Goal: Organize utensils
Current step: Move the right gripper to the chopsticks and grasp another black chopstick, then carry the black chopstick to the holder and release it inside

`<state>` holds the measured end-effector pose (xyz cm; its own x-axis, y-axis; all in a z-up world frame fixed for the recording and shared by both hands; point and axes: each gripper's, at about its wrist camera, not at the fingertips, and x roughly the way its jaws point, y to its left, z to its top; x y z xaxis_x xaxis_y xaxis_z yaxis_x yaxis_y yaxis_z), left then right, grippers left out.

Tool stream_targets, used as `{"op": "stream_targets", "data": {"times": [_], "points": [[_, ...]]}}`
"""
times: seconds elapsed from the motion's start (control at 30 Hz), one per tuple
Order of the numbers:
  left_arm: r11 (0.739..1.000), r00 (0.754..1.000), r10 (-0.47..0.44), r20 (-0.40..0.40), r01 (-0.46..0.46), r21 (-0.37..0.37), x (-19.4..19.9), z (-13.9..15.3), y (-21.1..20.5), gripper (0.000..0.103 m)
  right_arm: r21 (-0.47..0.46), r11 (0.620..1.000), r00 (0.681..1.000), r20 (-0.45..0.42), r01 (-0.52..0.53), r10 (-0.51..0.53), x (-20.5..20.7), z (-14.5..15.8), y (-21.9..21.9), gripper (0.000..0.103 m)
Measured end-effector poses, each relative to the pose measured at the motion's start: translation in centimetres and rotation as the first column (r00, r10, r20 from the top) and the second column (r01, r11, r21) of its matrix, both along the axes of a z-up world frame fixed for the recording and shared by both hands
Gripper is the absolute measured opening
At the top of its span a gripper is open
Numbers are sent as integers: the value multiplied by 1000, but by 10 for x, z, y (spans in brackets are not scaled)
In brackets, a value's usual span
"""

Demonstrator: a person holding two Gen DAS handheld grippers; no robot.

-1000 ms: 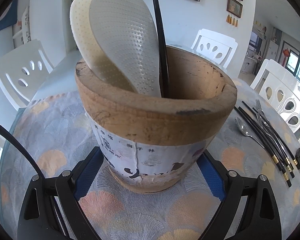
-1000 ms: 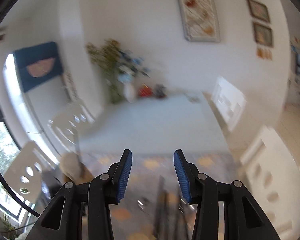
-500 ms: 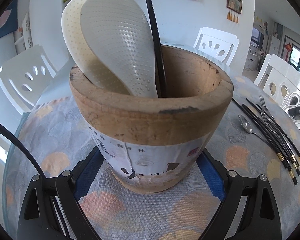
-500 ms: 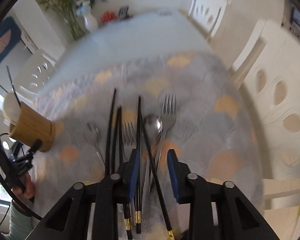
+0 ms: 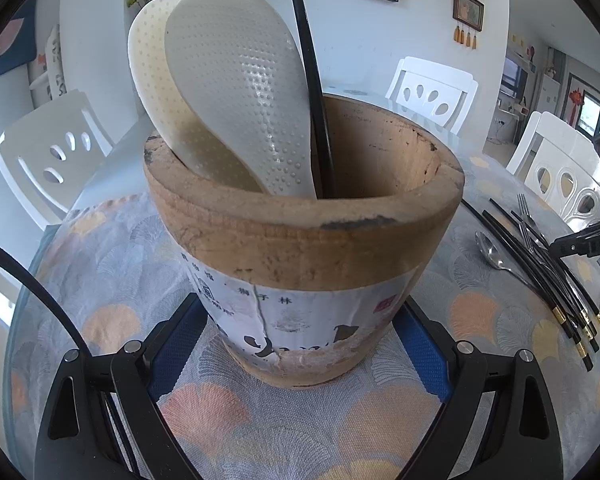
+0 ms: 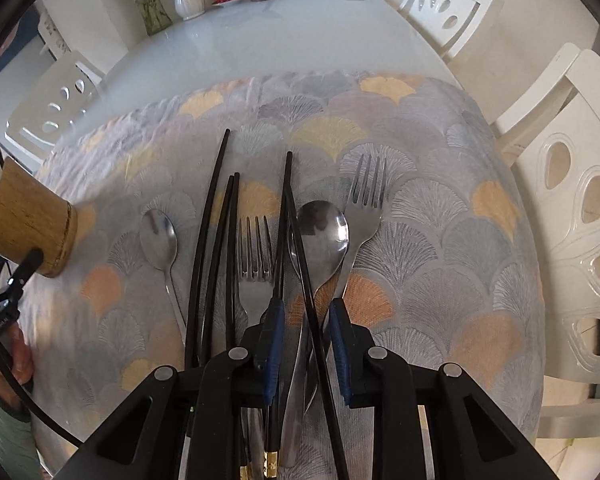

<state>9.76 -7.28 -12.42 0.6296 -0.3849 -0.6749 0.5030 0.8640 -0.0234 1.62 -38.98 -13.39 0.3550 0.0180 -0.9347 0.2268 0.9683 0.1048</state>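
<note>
Left tongs (image 5: 302, 344): blue pads against both sides of the wooden holder (image 5: 304, 248), clamped on its lower body just above the surface (image 5: 112, 264). Holder upright on the patterned cloth (image 6: 440, 216), cracked paper label facing the camera. Inside: two white dimpled rice paddles (image 5: 236, 92) leaning toward the far left of the rim, one black chopstick (image 5: 312, 80) standing beside them.

Right tongs (image 6: 305, 344): pointed steeply down over the row of loose utensils, jaws just narrowed to a small gap, a crossing black chopstick (image 6: 306, 280) and the handle of the large spoon (image 6: 324, 232) between the pads. Contact of pads with either not clear; firm hold cannot be told.

Laid out on the cloth, handles toward the camera: small spoon (image 6: 159, 238) at far left, black chopsticks (image 6: 212, 240), a fork (image 6: 254, 256) among them, large spoon, second fork (image 6: 365, 208) at right. Holder well left of the row.
</note>
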Motion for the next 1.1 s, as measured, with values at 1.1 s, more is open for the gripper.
{"op": "stream_targets", "data": {"times": [1.1], "points": [[1000,1000,-1,0,1,-6,1,0,4,93,-129,992,981,-192,12,-37,12,-14,-33,6]]}}
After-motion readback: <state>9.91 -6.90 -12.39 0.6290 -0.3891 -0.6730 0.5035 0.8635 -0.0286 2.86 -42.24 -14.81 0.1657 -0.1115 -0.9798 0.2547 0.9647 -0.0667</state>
